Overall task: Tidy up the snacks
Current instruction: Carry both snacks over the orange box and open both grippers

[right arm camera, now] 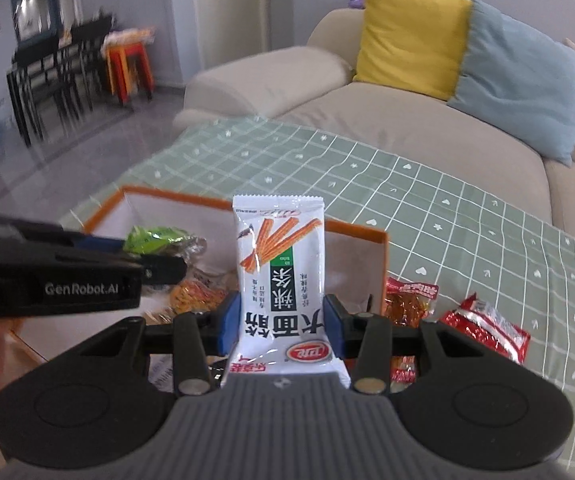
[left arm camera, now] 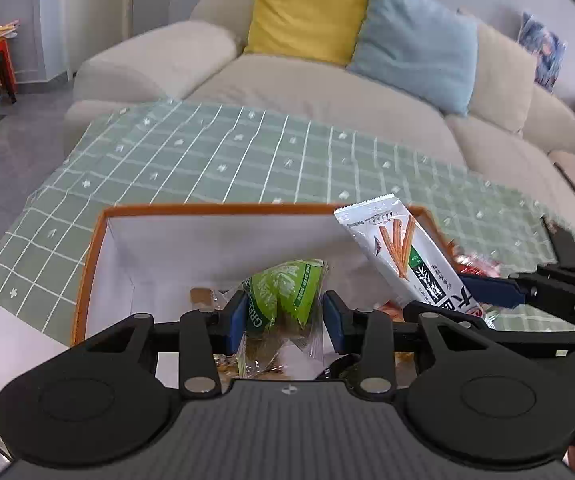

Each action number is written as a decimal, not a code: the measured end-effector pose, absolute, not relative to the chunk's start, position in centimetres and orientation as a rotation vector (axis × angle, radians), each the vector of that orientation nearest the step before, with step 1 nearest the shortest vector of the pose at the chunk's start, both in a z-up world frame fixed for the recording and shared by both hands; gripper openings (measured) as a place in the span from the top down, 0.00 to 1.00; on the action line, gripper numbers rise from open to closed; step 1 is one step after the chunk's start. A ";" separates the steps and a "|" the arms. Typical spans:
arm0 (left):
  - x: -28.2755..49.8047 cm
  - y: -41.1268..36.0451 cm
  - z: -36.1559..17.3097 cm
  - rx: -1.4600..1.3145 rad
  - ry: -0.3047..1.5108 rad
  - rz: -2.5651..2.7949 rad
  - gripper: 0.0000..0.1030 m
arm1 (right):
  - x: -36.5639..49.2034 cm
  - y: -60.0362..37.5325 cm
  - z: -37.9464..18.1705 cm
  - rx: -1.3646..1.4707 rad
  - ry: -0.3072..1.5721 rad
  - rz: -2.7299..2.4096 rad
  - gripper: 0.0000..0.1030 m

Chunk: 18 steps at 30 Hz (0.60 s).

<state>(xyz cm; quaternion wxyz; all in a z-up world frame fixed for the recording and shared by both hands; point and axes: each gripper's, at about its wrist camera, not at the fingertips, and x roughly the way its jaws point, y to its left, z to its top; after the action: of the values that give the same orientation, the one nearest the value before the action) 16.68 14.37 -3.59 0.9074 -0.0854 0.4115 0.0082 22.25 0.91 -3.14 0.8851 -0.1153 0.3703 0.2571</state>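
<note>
Left gripper (left arm camera: 283, 316) clamped on a green-and-clear crinkly plastic snack pouch (left arm camera: 287, 292), held over the open orange-rimmed, white-lined cardboard box (left arm camera: 223, 209), above its near side. Right gripper (right arm camera: 281, 320) pinched on the lower half of a white flat foil pack printed with orange sticks (right arm camera: 281, 276), upright, at the box's right wall by the near right corner.

Handling guess: both packs are light, air-filled, slick film. They'll crumple rather than resist; contents probably brittle, so go easy on squeeze. The white pack is gripped across its width near the bottom, and its top could flop. Best hold is mid-body or the crimped seal.

Two red foil snack packets (right arm camera: 485, 330) lie on the green grid-pattern tablecloth (right arm camera: 447, 200) just right of the box. Other wrapped snacks are already inside.
</note>
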 end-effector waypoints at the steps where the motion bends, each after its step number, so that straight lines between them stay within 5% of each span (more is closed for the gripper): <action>1: 16.9 14.4 -3.9 -0.168 0.861 0.025 0.56 | 22.5 1.4 -3.6 -0.265 0.777 0.534 0.60; 18: 19.2 14.8 -8.4 -0.089 1.065 0.115 0.55 | 24.7 4.9 -9.4 -0.508 0.915 0.477 0.59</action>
<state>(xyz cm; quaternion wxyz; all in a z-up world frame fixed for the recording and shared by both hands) 19.20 14.78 -8.36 0.8590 -0.0426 0.5072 0.0546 24.73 4.93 -9.35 0.8391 -0.2402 0.4329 0.2255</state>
